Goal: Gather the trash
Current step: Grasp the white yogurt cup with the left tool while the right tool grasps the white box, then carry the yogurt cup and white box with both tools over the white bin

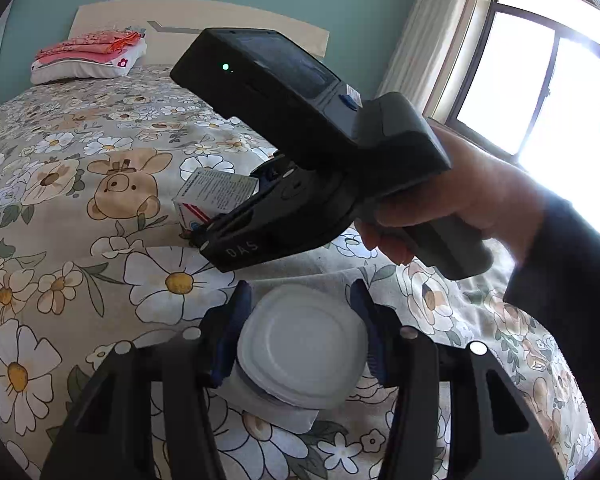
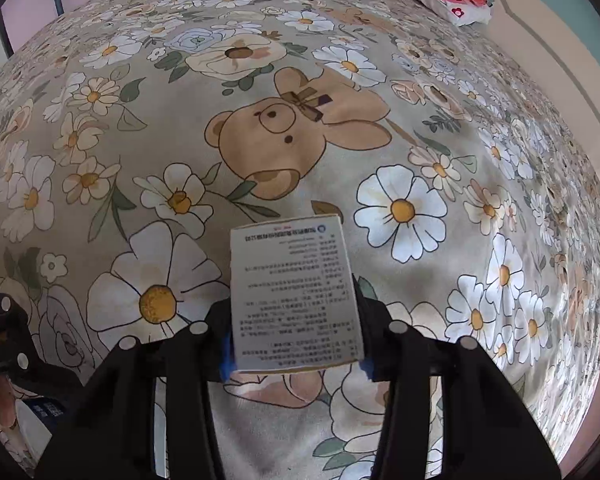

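Okay, both your claws are loaded. Your left gripper (image 1: 300, 340) is closed partway around a white plastic cup (image 1: 300, 346) seen bottom-on, blue pads (image 1: 230, 332) pressing its sides, cup sitting low over the floral bedspread (image 1: 80, 208). Your right gripper (image 2: 294, 340) is clamped on a small printed carton (image 2: 292, 296), text side facing the camera, jaws narrowed to the box's width, pointing steeply down at the bedspread's bear print (image 2: 276, 140). From the left wrist view the same right gripper (image 1: 236, 220) shows with the carton (image 1: 214, 196) pinched at its tip, just above the cover; whether the box touches fabric, can't tell. Your hand (image 1: 460, 200) wraps the handle, dark sleeve (image 1: 572, 280) behind. Pillow (image 1: 88, 66) with folded pink cloth (image 1: 92, 46) on top sits far back by the headboard (image 1: 240, 28). Window (image 1: 540, 92) at right.
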### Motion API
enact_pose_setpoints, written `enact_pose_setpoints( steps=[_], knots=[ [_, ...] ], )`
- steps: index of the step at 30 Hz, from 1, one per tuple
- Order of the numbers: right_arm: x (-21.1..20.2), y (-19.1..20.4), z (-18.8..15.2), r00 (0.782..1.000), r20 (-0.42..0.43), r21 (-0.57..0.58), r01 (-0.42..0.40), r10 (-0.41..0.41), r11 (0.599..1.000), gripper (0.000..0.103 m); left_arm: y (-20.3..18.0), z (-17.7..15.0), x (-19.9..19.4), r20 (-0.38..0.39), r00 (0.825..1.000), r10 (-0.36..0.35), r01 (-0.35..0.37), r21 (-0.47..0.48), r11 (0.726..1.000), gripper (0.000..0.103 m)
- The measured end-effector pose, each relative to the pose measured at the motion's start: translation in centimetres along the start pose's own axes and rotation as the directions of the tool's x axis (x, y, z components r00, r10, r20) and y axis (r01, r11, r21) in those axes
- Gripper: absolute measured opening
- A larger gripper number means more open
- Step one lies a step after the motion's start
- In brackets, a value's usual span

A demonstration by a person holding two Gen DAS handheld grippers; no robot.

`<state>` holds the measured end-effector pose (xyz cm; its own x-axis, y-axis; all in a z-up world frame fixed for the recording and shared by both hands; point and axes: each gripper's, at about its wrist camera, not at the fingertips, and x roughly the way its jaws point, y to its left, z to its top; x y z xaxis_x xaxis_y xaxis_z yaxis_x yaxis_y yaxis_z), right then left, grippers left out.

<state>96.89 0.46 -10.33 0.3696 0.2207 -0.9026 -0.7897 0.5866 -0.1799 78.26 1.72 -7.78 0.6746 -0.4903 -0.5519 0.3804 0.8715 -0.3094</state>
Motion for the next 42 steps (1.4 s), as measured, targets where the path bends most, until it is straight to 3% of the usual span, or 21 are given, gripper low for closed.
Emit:
enact_pose_setpoints(
  steps=[4, 8, 13, 20, 27, 33, 42],
  knots=[
    [-1.9, -0.4, -1.0, 0.997, 0.078, 0.095, -0.019, 0.011, 0.995, 0.045, -0.3, 0.1, -0.9, 0.030, 0.999, 0.012, -0.012, 0.001, 1.000, 0.053],
    [-5.3, 0.3, -2.4, 0.993, 0.114, 0.149, 0.015, -0.032, 0.989, 0.045, -1.3, 0.1, -2.6, 0.052, 0.998, 0.034, -0.036, 0.026, 0.999, 0.053],
    [-11.7, 1.2, -4.5, 0.982, 0.161, 0.249, 0.054, -0.096, 0.967, 0.045, -4.1, -0.6, -6.0, 0.056, 0.994, 0.096, -0.100, 0.066, 0.993, 0.053],
    [-21.8, 4.2, -7.6, 0.959, 0.247, 0.353, 0.045, -0.139, 0.935, 0.045, -9.4, -1.0, -12.9, 0.102, 0.977, 0.188, -0.200, 0.122, 0.972, 0.053],
    [-34.4, 10.5, -12.3, 0.938, 0.303, 0.380, 0.045, -0.170, 0.924, 0.045, -16.0, -0.9, -23.2, 0.142, 0.944, 0.298, -0.315, 0.123, 0.941, 0.053],
    [-46.0, 17.3, -17.2, 0.909, 0.374, 0.391, 0.023, -0.182, 0.920, 0.045, -21.2, -1.6, -33.8, 0.182, 0.905, 0.384, -0.407, 0.111, 0.906, 0.053],
    [-59.7, 27.5, -24.3, 0.863, 0.459, 0.386, 0.023, -0.214, 0.922, 0.045, -26.5, -3.5, -49.3, 0.272, 0.852, 0.447, -0.474, 0.041, 0.880, 0.053]
  ],
)
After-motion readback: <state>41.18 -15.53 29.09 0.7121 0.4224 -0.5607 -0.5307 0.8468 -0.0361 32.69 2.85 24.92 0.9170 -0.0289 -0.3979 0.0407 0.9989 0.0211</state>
